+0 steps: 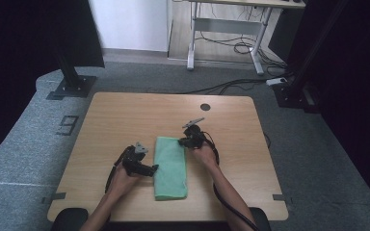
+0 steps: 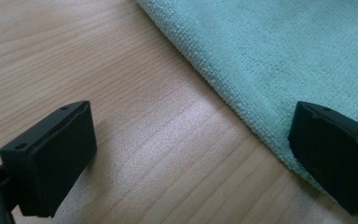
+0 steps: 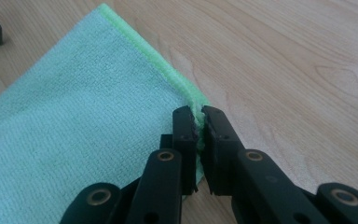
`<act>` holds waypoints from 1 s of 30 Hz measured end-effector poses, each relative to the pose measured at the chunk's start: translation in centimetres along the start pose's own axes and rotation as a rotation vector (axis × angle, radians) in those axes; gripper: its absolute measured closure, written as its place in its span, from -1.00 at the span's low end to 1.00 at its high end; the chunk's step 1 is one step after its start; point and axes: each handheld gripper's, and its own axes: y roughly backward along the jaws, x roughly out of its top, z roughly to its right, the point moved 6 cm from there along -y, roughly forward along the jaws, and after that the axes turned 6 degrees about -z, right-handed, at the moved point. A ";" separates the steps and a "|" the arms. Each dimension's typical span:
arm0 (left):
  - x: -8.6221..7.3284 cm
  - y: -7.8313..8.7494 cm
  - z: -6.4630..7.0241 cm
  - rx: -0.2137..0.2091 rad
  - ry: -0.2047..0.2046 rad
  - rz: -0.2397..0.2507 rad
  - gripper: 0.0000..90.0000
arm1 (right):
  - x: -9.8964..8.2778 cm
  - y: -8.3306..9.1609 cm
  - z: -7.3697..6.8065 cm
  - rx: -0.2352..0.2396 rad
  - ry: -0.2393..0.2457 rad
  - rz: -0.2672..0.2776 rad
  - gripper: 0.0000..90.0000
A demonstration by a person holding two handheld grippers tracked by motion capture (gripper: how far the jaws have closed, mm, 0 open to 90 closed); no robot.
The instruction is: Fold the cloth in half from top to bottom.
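Scene: a person is sitting at a light wooden table point(image 1: 125, 115), working a hand-held two-jaw gripper in each hand over a folded mint-green microfibre cloth point(image 1: 170, 166).
Cloth: it is lying flat as a long, narrow rectangle near the person's edge of the table, between the two hands, running away from the person.
Right gripper point(image 3: 199, 126): its jaws are pinching the cloth's edge at a far corner, with the green hem squeezed between the pads; in the high view it point(image 1: 191, 138) is sitting at the cloth's far right corner.
Left gripper point(image 2: 191, 154): its jaws are standing wide apart, one over bare wood and the other over the cloth's near edge, gripping nothing; from above it point(image 1: 149, 169) is waiting at the cloth's left side.
Progress: the cloth is already looking folded lengthwise; one corner is being held, and the left side is not yet gripped, so the next fold or lift is, by judgement, only beginning.
Surroundings: a dark round grommet hole point(image 1: 205, 107) is sitting near the table's far edge, well apart from the cloth; a desk frame point(image 1: 226, 29) and loose cables point(image 1: 241, 47) are lying on the floor beyond.
Obstacles: nothing on the tabletop is crowding the cloth.
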 end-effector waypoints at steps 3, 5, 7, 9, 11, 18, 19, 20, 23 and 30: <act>0.0 0.0 0.0 0.001 0.001 0.000 -0.98 | 0.1 0.1 -0.3 -0.028 0.018 -0.011 0.87; 0.0 0.0 0.0 0.003 0.003 0.000 -0.98 | 0.2 0.3 -0.5 -0.048 0.033 -0.020 0.87; 0.0 0.0 0.0 0.004 0.005 0.000 -0.98 | 0.3 0.6 -0.6 -0.054 0.044 -0.016 0.87; 0.0 0.0 0.0 0.005 0.006 0.001 -0.98 | 0.6 1.2 -0.8 -0.053 0.049 -0.001 0.87; 0.0 0.0 0.1 0.005 0.008 0.002 -0.98 | 0.9 1.9 -0.9 -0.050 0.054 0.016 0.87; 0.0 0.2 0.1 -0.006 0.008 0.006 -0.94 | 1.6 3.7 -1.5 -0.054 0.098 0.059 0.87; 0.0 0.4 0.2 -0.007 0.008 0.008 -0.92 | 1.6 3.9 -1.5 -0.054 0.103 0.062 0.87; 0.0 0.5 0.2 -0.006 0.004 0.012 -0.92 | 1.7 4.0 -1.6 -0.053 0.104 0.067 0.87; 0.1 0.9 0.7 -0.013 -0.009 0.019 -0.92 | 1.8 4.4 -1.6 -0.056 0.111 0.076 0.87; -0.3 0.4 1.0 -0.004 0.000 -0.001 -0.92 | 1.9 5.3 -1.8 -0.050 0.110 0.089 0.86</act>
